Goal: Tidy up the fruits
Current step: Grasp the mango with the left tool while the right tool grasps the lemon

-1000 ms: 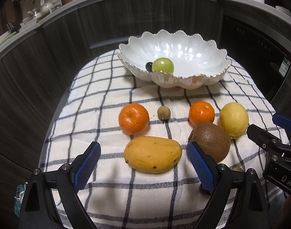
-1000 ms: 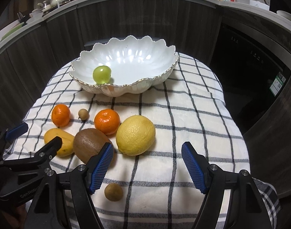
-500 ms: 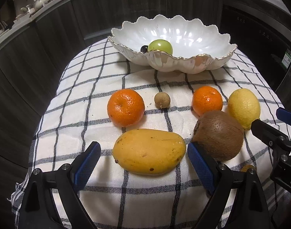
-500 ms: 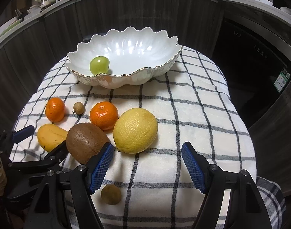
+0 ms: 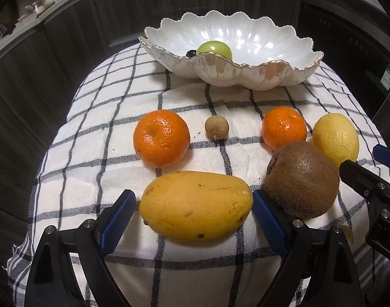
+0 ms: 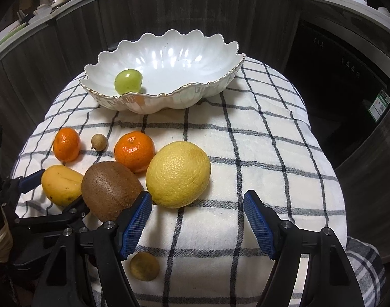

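A yellow mango (image 5: 196,206) lies on the checked cloth, between the open jaws of my left gripper (image 5: 192,212); the pads are beside it, not pressing. A brown kiwi (image 5: 302,179) sits to its right, then a lemon (image 5: 335,138). Two mandarins (image 5: 161,138) (image 5: 284,128) and a small longan (image 5: 216,131) lie behind. The white scalloped bowl (image 5: 261,74) holds a green fruit (image 5: 214,49) and a small dark one. My right gripper (image 6: 197,220) is open and empty, just short of the lemon (image 6: 178,174), beside the kiwi (image 6: 110,189).
A second small brown fruit (image 6: 144,266) lies under my right gripper's left finger. The cloth (image 6: 259,153) drapes over a small round table; dark cabinets and an appliance front (image 6: 348,76) surround it. The two grippers are close side by side.
Both grippers have moved forward and lower toward the fruit. The mango now sits between my left gripper's pads, and the lemon is nearer my right gripper. No fruit has moved.
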Demonstrator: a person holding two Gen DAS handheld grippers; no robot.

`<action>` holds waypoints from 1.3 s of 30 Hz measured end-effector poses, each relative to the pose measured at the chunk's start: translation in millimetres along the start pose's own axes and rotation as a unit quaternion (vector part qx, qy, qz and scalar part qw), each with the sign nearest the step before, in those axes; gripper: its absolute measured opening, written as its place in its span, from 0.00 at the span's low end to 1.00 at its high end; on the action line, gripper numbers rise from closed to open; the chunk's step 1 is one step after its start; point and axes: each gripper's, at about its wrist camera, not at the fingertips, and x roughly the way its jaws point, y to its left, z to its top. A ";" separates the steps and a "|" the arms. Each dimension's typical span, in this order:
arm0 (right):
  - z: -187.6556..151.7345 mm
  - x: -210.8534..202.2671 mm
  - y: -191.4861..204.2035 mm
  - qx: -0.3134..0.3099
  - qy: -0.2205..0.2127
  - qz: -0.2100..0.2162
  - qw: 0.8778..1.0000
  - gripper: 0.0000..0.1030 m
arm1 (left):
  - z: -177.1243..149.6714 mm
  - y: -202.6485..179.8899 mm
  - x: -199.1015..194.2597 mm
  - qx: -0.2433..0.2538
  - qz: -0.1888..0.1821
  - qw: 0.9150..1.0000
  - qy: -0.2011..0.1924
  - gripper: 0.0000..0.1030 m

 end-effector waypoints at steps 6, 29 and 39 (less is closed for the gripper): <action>0.2 1.3 -3.0 0.006 0.002 0.002 1.000 0.72 | 1.3 -2.9 -1.5 0.005 -0.002 1.000 -0.007 0.78; 12.7 -2.5 -2.5 0.008 -0.011 0.001 1.000 0.72 | 5.2 10.7 -24.0 -0.016 0.010 0.999 -0.031 0.77; 21.7 19.5 5.7 0.011 0.002 0.024 1.000 0.72 | 9.7 23.1 -17.6 -0.033 0.020 0.999 -0.028 0.77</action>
